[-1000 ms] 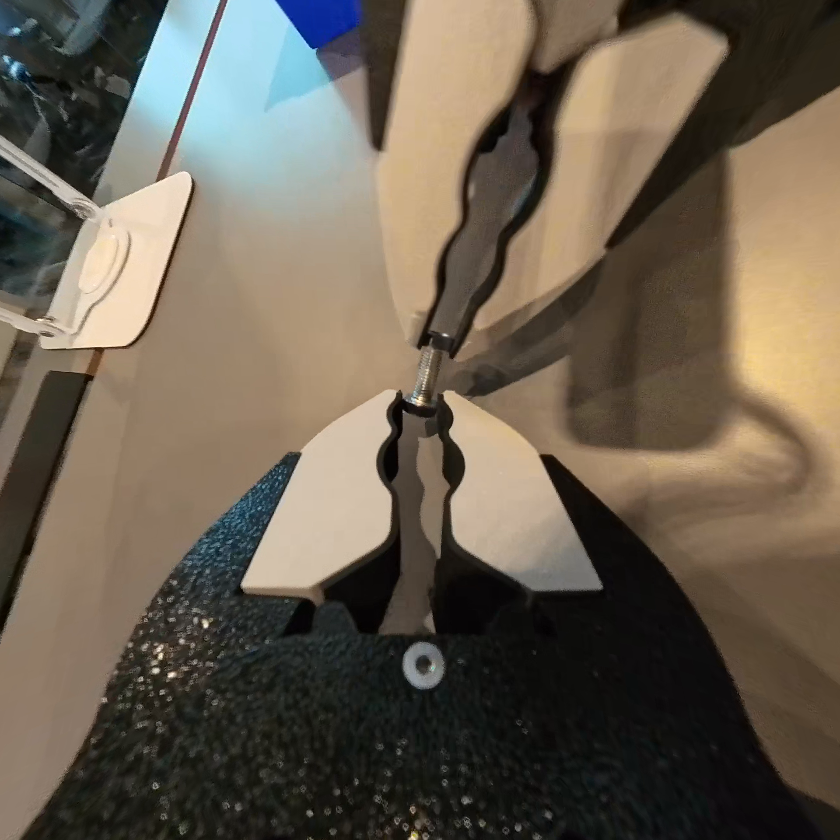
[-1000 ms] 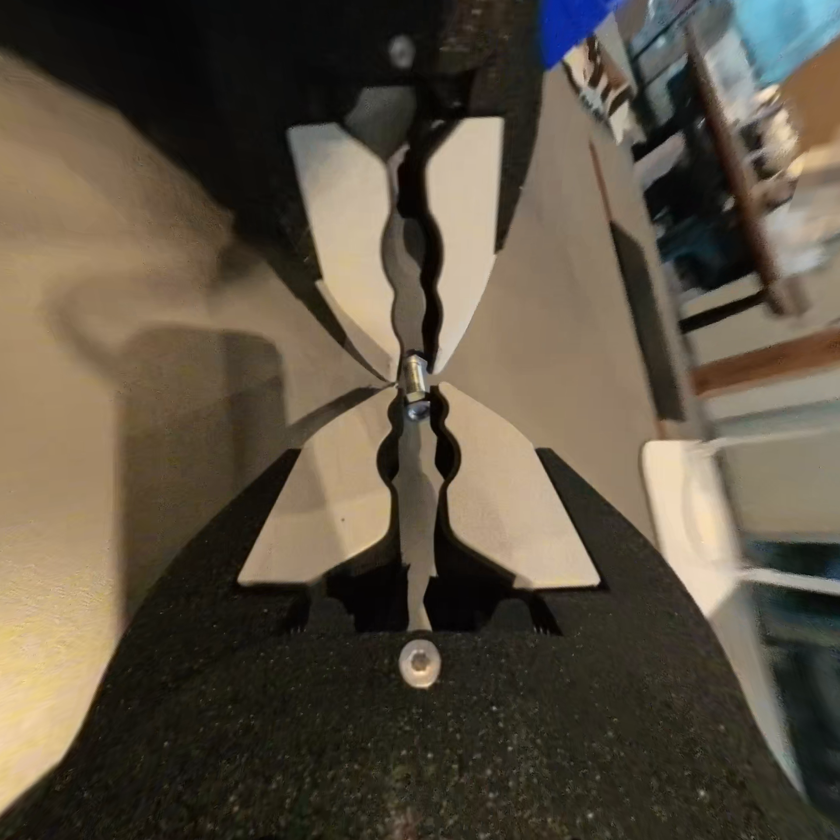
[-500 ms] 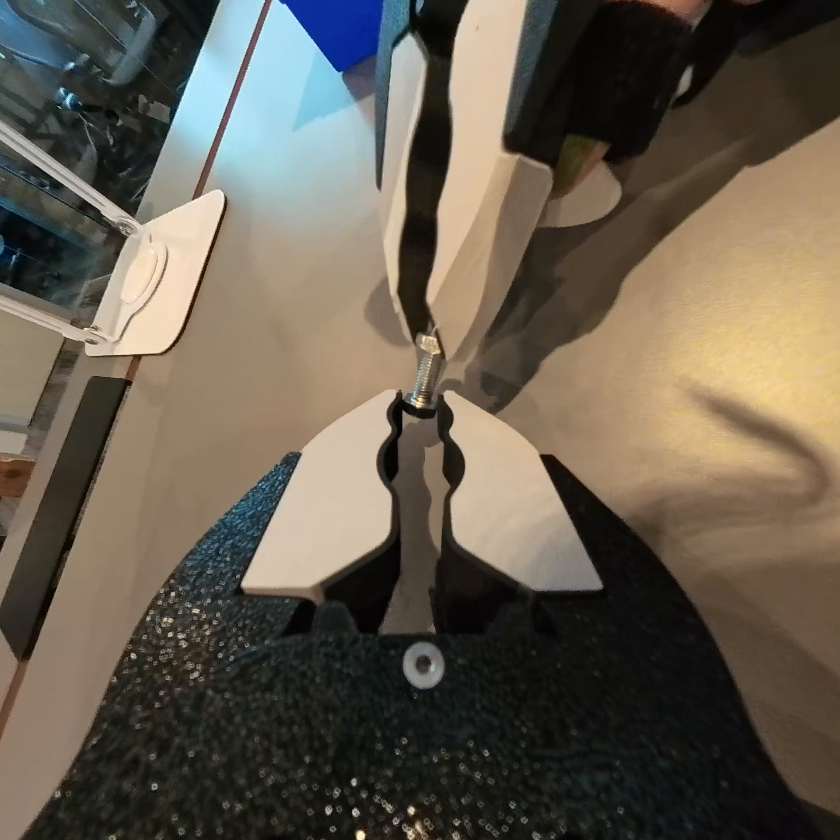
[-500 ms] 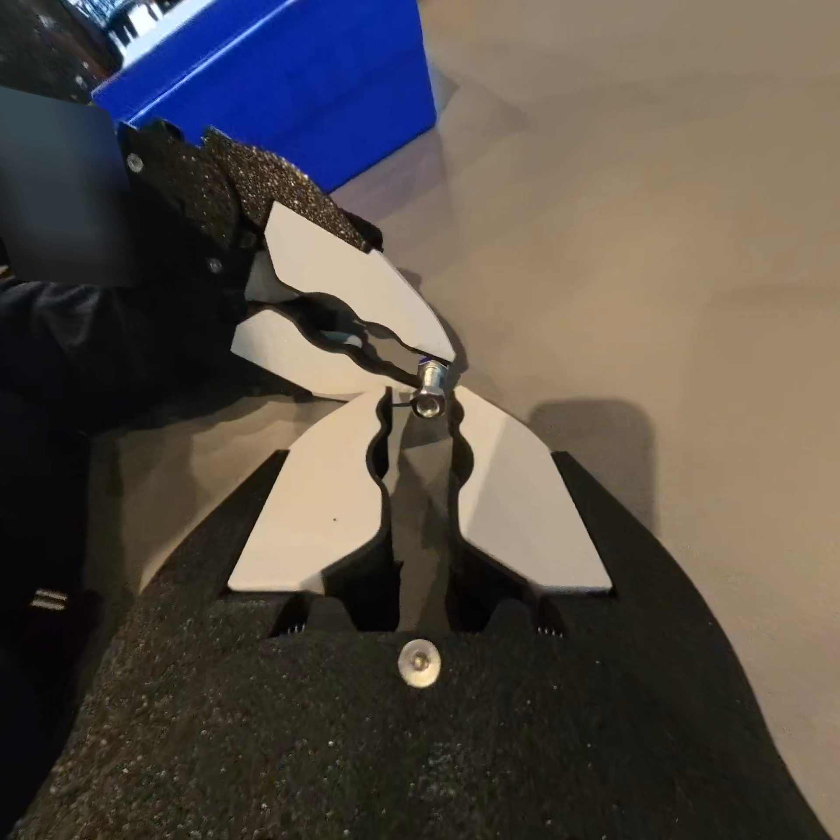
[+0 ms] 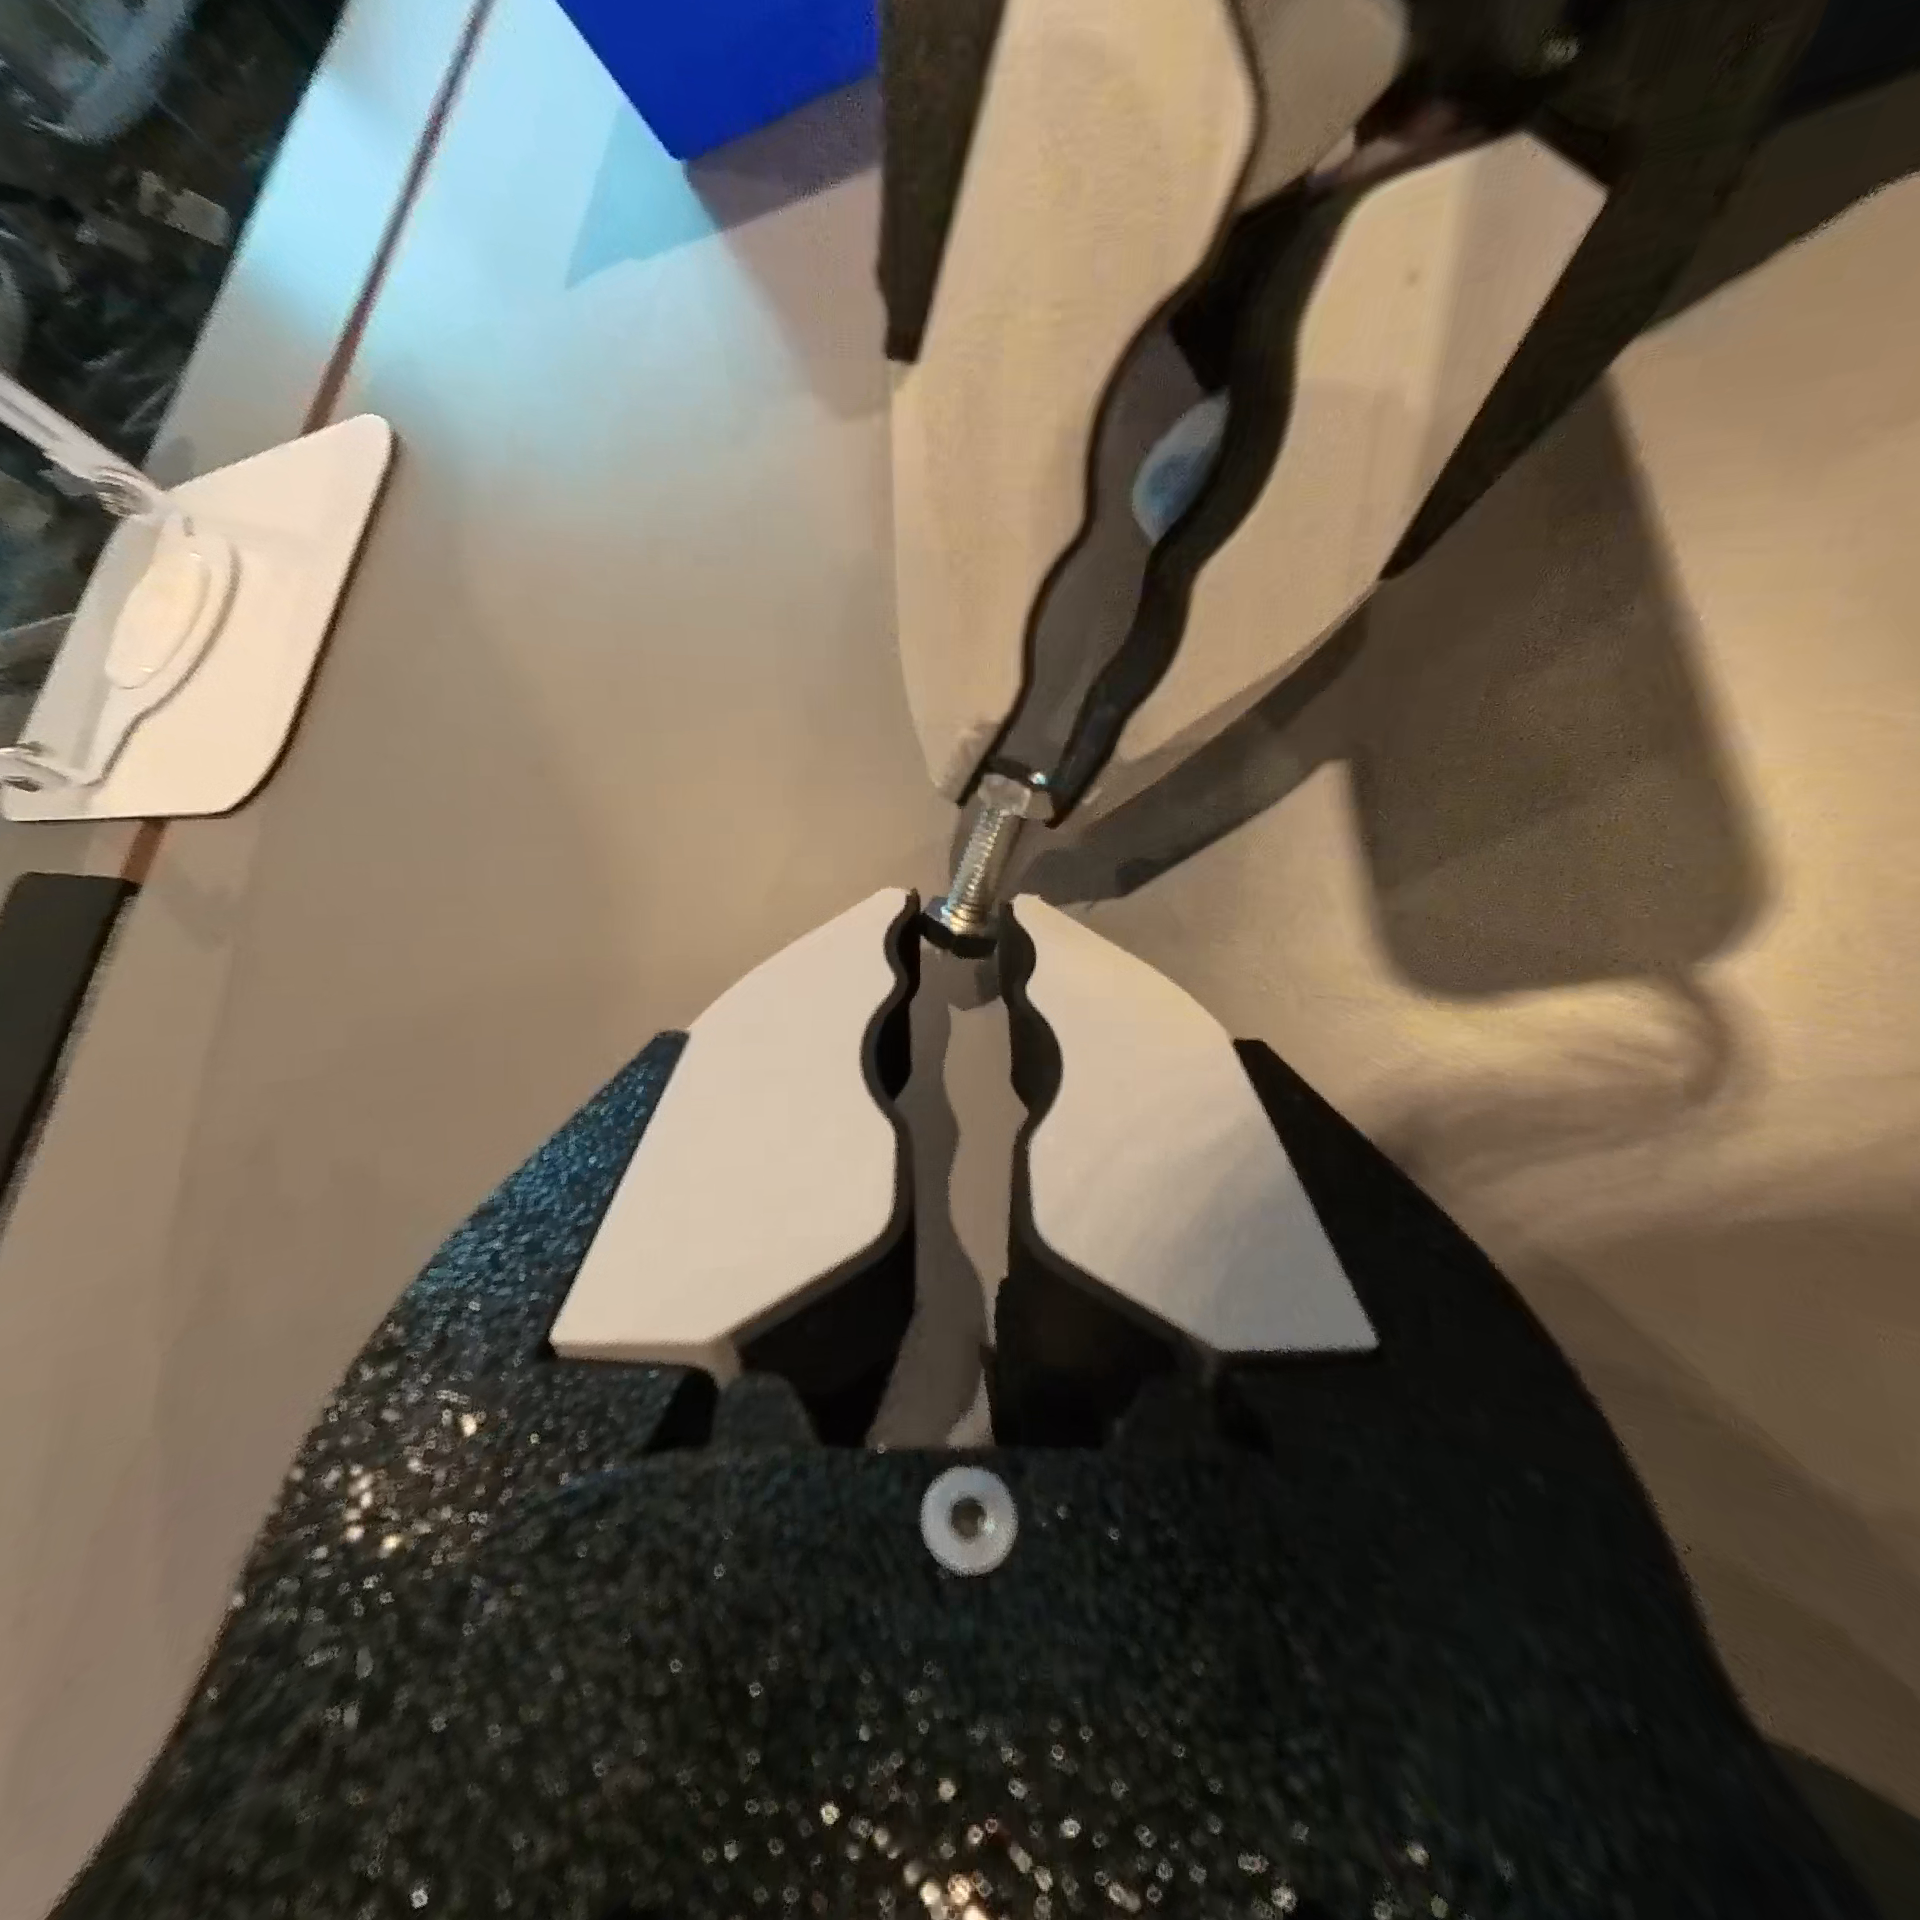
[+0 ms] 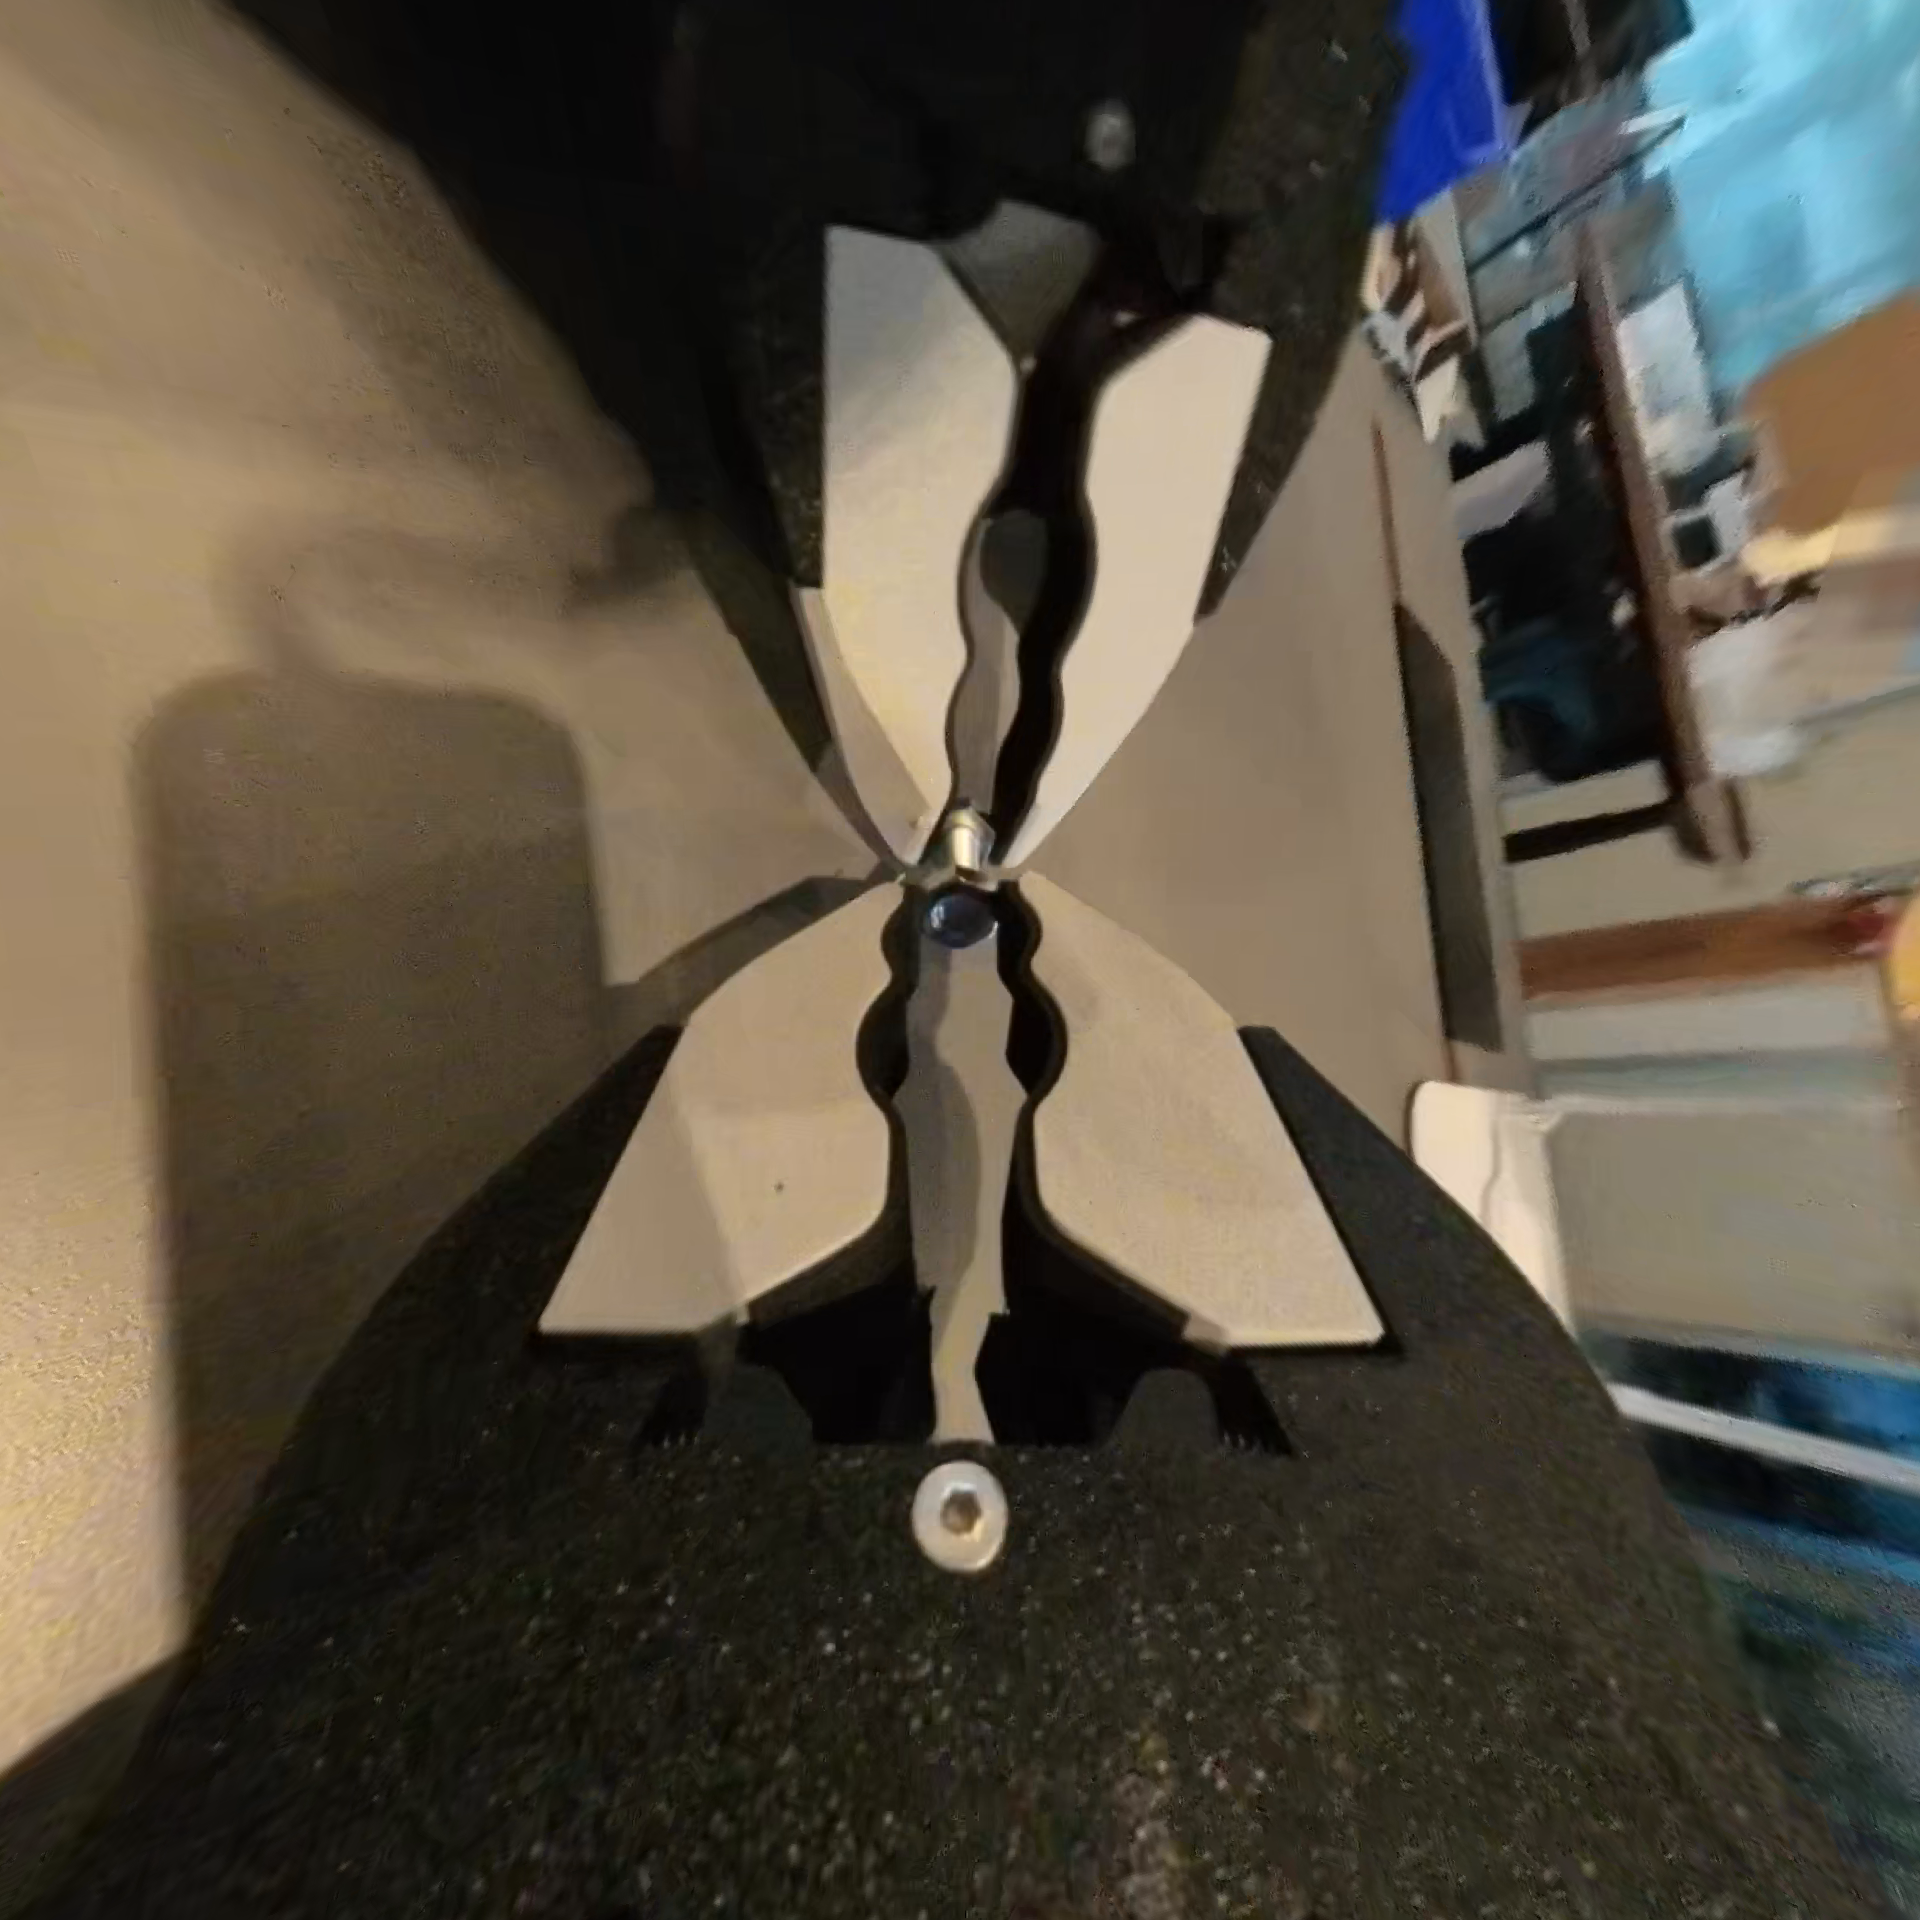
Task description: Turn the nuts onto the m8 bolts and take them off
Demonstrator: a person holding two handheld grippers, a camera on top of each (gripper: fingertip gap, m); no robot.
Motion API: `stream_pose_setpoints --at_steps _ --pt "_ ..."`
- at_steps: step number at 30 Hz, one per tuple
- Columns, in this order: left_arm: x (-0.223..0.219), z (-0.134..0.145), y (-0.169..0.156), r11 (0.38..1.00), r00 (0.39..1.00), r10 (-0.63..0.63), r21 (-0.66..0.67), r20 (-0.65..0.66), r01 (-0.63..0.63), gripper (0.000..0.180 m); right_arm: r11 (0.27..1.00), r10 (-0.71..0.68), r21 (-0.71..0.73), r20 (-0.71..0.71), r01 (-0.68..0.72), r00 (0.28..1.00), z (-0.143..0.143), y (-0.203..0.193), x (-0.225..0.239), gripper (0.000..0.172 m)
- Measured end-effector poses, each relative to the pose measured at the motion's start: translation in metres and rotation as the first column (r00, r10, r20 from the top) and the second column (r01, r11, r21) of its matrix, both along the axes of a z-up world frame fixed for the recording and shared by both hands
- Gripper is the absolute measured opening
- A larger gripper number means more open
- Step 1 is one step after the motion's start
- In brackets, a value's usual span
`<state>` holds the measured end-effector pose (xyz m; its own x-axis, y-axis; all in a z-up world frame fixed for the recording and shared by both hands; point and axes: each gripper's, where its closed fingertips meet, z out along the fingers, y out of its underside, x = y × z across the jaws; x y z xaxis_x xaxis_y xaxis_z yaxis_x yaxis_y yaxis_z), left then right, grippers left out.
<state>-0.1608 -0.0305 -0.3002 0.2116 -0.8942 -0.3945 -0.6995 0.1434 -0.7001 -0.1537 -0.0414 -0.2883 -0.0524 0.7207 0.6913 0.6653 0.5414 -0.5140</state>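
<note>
The left gripper point(image 5: 961, 914) is clamping its white fingertips on the head of a silver bolt point(image 5: 977, 862), whose threaded shaft is pointing away toward the right gripper point(image 5: 1013, 795). That one is meeting it tip to tip and is pinching a hex nut point(image 5: 1010, 798) sitting on the bolt's far end. All this is hovering above a beige table point(image 5: 623, 623). Farther off, a white plate point(image 5: 197, 644) is lying near the table's edge, and a blue box point(image 5: 727, 62) is standing at the back
</note>
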Motion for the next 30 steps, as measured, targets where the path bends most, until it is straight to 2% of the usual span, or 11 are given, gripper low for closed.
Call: stream_pose_setpoints --at_steps 2,6,12,13,15,18,19,22,26,29,30 --pt "0.0 -0.004 -0.001 1.0 1.0 -0.011 -0.008 -0.014 0.011 0.014 1.0 -0.002 -0.021 -0.004 0.002 1.0 -0.002 -0.001 -0.002 0.014" --pt "0.001 0.001 0.001 1.0 0.999 -0.008 0.001 0.032 0.008 0.015 0.972 -0.091 -0.227 -0.11 0.064 0.99 0.004 0.001 -0.003 0.014" --pt "0.004 0.002 0.002 0.998 1.0 -0.009 0.062 0.02 0.008 0.034 0.918 -0.127 -0.396 -0.219 0.03 0.967 0.014 -0.004 -0.006 0.014" --pt "0.005 0.003 0.003 0.997 1.0 -0.01 0.08 0.016 0.009 0.034 0.907 -0.122 -0.421 -0.229 0.015 0.966 0.015 -0.006 -0.008 0.014" --pt "0.005 0.002 0.002 0.994 1.0 -0.02 0.108 -0.006 0.02 0.014 0.889 -0.119 -0.458 -0.243 -0.005 0.963 0.016 -0.009 -0.01 0.014" --pt "0.004 0.001 0.002 0.991 0.999 -0.014 0.134 -0.035 0.018 0.014 0.87 -0.14 -0.494 -0.252 -0.003 0.958 0.015 -0.009 -0.01 0.014" --pt "0.003 0.001 0.003 0.992 0.999 -0.006 0.126 -0.032 0.01 0.014 0.856 -0.163 -0.516 -0.257 0.007 0.953 0.015 -0.008 -0.01 0.014" --pt "0.0 0.002 0.007 0.993 0.999 0.029 0.116 -0.031 -0.025 0.014 0.771 -0.249 -0.634 -0.219 0.057 0.943 0.011 -0.003 -0.007 0.035" --pt "0.0 0.001 0.007 0.994 0.999 0.032 0.109 -0.037 -0.027 0.013 0.661 -0.231 -0.751 -0.206 -0.002 0.951 0.01 -0.015 -0.012 0.037" --pt "0.0 -0.004 0.007 0.996 0.998 0.037 0.088 -0.056 -0.032 0.013 0.746 -0.077 -0.635 -0.382 -0.201 0.921 0.042 -0.036 -0.025 0.029" --pt "0.0 -0.004 0.007 0.996 0.997 0.044 0.086 -0.056 -0.039 0.013 0.8 -0.087 -0.571 -0.414 -0.184 0.906 0.049 -0.032 -0.024 0.025"
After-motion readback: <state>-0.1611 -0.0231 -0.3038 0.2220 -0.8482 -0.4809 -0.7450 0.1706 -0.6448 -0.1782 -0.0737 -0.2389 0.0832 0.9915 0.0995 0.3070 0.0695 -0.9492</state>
